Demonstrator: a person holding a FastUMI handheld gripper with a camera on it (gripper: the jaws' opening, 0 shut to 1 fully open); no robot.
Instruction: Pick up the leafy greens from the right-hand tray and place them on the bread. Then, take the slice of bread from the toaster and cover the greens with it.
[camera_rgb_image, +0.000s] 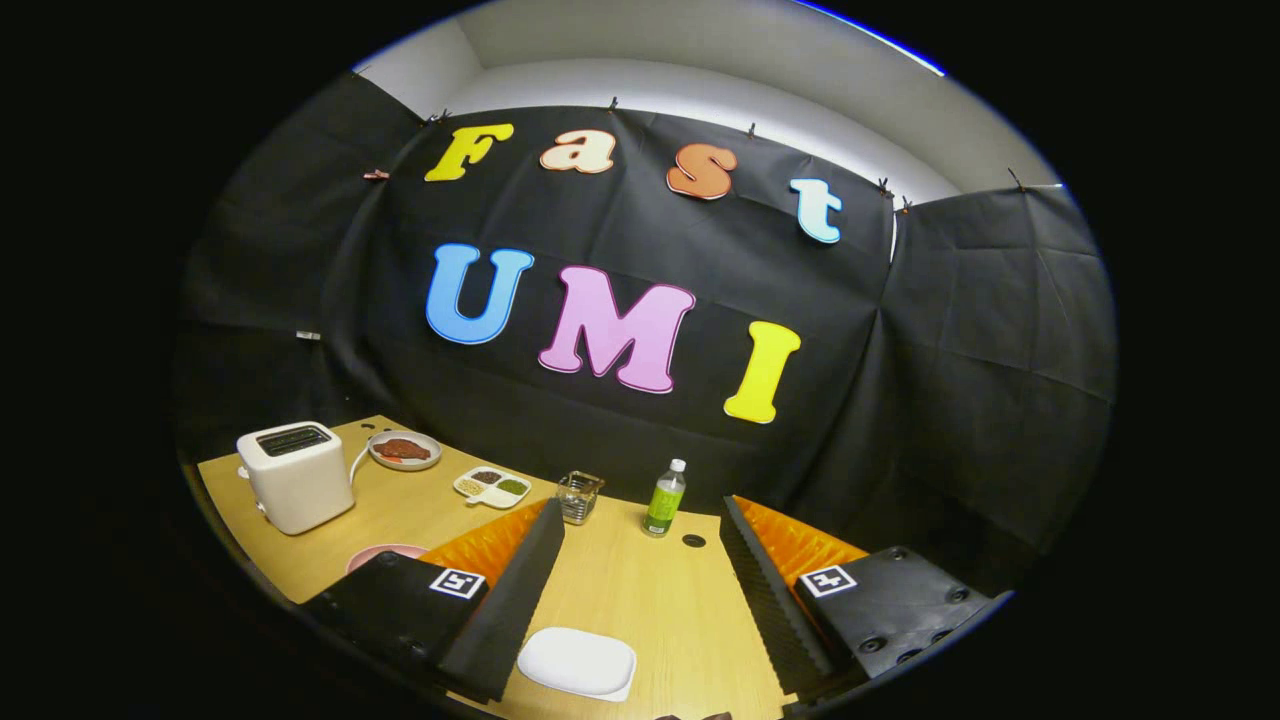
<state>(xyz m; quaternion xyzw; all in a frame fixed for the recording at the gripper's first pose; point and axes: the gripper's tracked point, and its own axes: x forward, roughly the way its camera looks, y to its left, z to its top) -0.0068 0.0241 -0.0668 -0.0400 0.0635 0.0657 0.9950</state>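
My gripper (640, 510) is open and held above the wooden table (640, 600), with nothing between its fingers. A white toaster (295, 475) stands at the table's far left corner, well to the left of the fingers; its top slot looks dark and I cannot tell what is in it. A small white tray (575, 662) lies low between the fingers, close to me, and looks bare. A pink plate (385, 553) sits just in front of the toaster, mostly hidden behind the left finger (520, 590). A white divided tray (492, 487) beyond the left finger holds a green portion and others.
A grey plate with a red slab (404, 450) sits behind the toaster's right side. A clear glass holder (579, 497) and a green bottle (664, 498) stand beyond the fingertips near the table's back edge. A dark round hole (693, 540) marks the tabletop near the bottle.
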